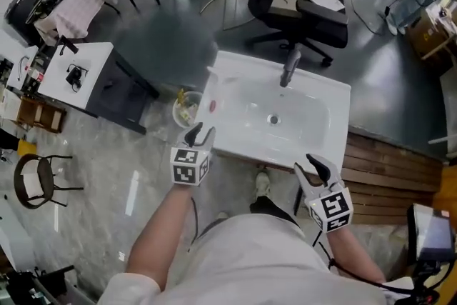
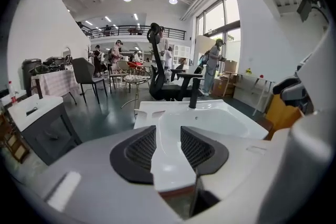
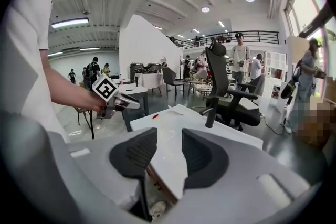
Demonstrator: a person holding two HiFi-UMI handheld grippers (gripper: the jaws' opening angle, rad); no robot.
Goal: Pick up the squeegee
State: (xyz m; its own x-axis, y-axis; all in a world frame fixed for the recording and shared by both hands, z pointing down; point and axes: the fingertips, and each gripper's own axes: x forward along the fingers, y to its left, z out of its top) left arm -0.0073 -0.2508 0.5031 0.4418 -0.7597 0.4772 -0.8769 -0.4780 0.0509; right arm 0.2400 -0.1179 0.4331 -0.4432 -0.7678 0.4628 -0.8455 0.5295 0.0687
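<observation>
Head view shows the pickup has not started. My left claw (image 1: 200, 133) hangs just off the front left corner of the white sink (image 1: 335, 91). My right claw (image 1: 308, 166) hangs at the front right corner. Both claws stand wide with nothing between their pads, which each claw's own view confirms: only the sink's near edge shows through the gap.

I cannot pick out the squeegee for certain. My best guess is a pale strip (image 3: 176, 110) lying flat on the sink's left rim toward the back. A small red mark (image 3: 155, 116) sits on the same rim a little nearer to me. If that strip is the squeegee, everything is left to do: reach, close on it and lift.

The left claw is the nearer of the 2, and I see nothing lying on the rim between it and the strip. The dark tap (image 1: 289, 68) rises at the back middle, well apart from that rim. A round bin (image 1: 183, 109) sits on the floor just beside the sink's left side, under the line of reach. An office chair (image 1: 300, 7) stands behind the sink, and a small white table (image 1: 78, 68) stands off to the left.
</observation>
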